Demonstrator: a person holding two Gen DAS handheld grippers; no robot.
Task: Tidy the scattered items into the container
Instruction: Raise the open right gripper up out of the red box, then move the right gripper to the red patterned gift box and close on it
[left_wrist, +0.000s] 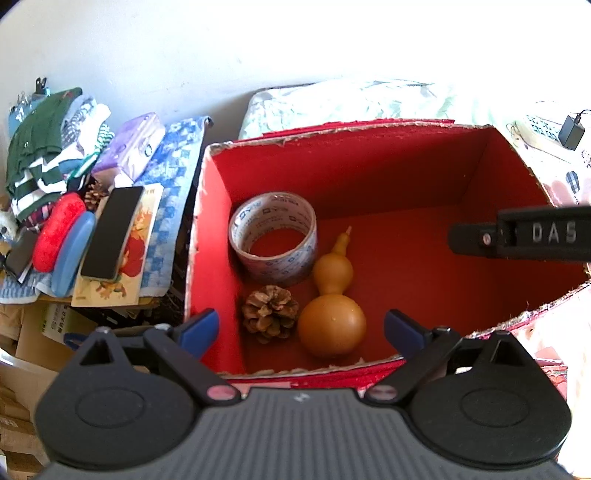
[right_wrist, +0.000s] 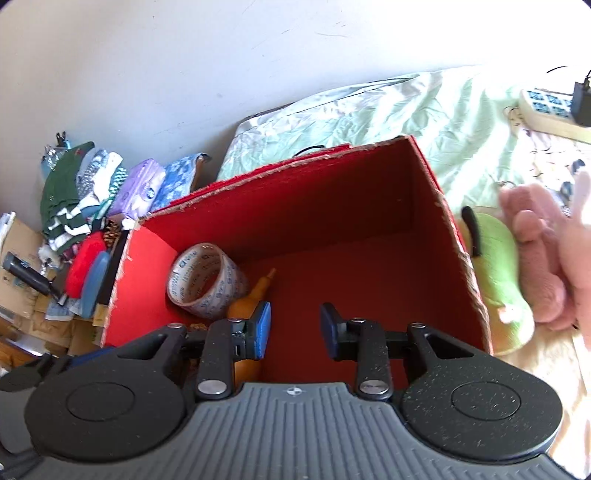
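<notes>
A red box stands open on the bed, and inside lie a roll of tape, a pine cone and a tan gourd. My left gripper hangs open above the box's near rim, nothing between its blue pads. My right gripper is open over the box interior, empty; the tape and gourd lie to its left. The right gripper's side shows as a black bar in the left wrist view. Outside the box's right wall lie a green plush and a pink plush.
Left of the box is a cluttered stand with folded clothes, a red pouch, a blue case, a black phone and a purple pack. A power strip lies on the pale green bedding. Cardboard boxes sit lower left.
</notes>
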